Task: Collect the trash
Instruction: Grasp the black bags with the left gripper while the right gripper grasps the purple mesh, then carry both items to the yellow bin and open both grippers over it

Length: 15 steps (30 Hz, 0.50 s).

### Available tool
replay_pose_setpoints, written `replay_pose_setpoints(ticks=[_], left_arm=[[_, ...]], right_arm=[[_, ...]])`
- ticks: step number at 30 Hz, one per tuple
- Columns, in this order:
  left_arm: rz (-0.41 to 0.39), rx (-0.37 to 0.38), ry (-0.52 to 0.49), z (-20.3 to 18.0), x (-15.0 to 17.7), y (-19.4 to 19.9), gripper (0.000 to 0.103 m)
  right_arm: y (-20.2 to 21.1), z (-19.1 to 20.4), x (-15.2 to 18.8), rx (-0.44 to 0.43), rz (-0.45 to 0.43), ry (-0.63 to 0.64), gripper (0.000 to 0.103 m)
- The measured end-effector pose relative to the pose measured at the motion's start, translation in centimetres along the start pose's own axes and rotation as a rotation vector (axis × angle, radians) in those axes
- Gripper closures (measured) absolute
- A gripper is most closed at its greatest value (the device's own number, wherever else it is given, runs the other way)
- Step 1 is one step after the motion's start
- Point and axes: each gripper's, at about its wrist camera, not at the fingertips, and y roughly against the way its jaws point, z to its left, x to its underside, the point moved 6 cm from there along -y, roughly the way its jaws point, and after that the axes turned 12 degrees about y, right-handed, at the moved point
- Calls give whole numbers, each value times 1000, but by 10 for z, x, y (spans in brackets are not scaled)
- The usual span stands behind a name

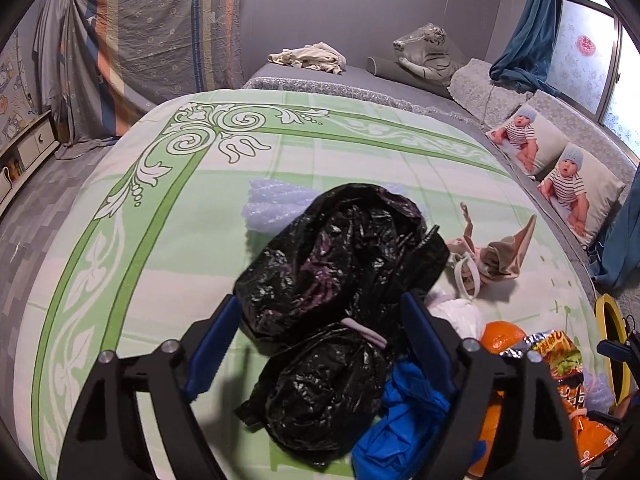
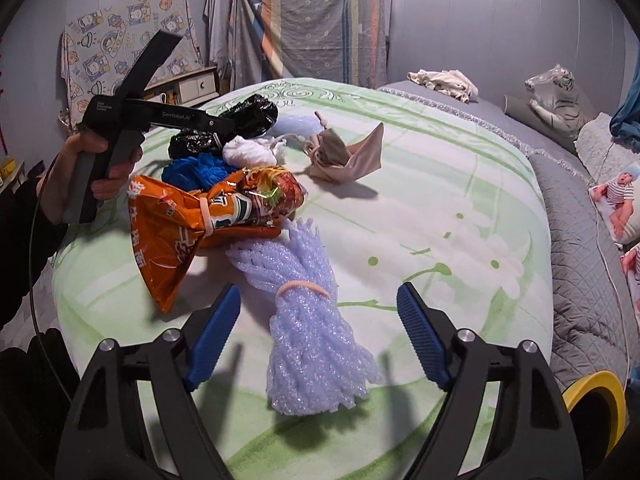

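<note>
You're basically at the start here, as far as I can tell. All the trash is out on the green-patterned bedspread (image 2: 460,208) and nothing looks binned yet. There's a yellow-rimmed bin (image 2: 596,392) poking in at the edge of the bed on your right, and I can't see anything inside it from these angles.

What's left to pick up: the black plastic bags (image 1: 340,264), a blue crumpled wrapper (image 1: 404,412), a white wad (image 2: 250,151), the orange snack bag (image 2: 208,220), the lavender foam netting bundle (image 2: 312,332) with a rubber band around it, and maybe the beige cloth pouch (image 2: 348,156) further back, though that might not be trash.

Your left gripper (image 1: 320,344) is spread wide and pointing down at the black bags. The nearer bag sits right between the blue pads, but they don't look like they're pressing on it, so I'd call it not grabbed yet.

Your right gripper (image 2: 318,336) is the same deal: jaws apart, straddling the foam netting bundle, which lies lengthwise between the fingers with clear gaps on both sides. Nothing held there either.

So my guess is two pickups lined up, zero done.
</note>
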Motion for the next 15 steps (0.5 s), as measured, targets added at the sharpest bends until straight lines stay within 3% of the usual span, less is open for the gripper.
replay_pose_setpoints(ticks=[6,7,9,10,15], left_arm=[[17,18,-32,-8,6,1,57],[15,18,-35,-9,7,1,66],[7,11,-36,-9,8,3,73],[7,11,-35,-8,9,4,78],[-16,22,-19,-5,9,15,87]], right_arm=[[-11,0,1,-7,56,0,41],[-13,0,2,-16,69,-9,48],[-16,-2,4,-20,87,-22,54],[-17,-2,3,-19,92,-25,63],[-15,1,2,-35,104,-23,74]])
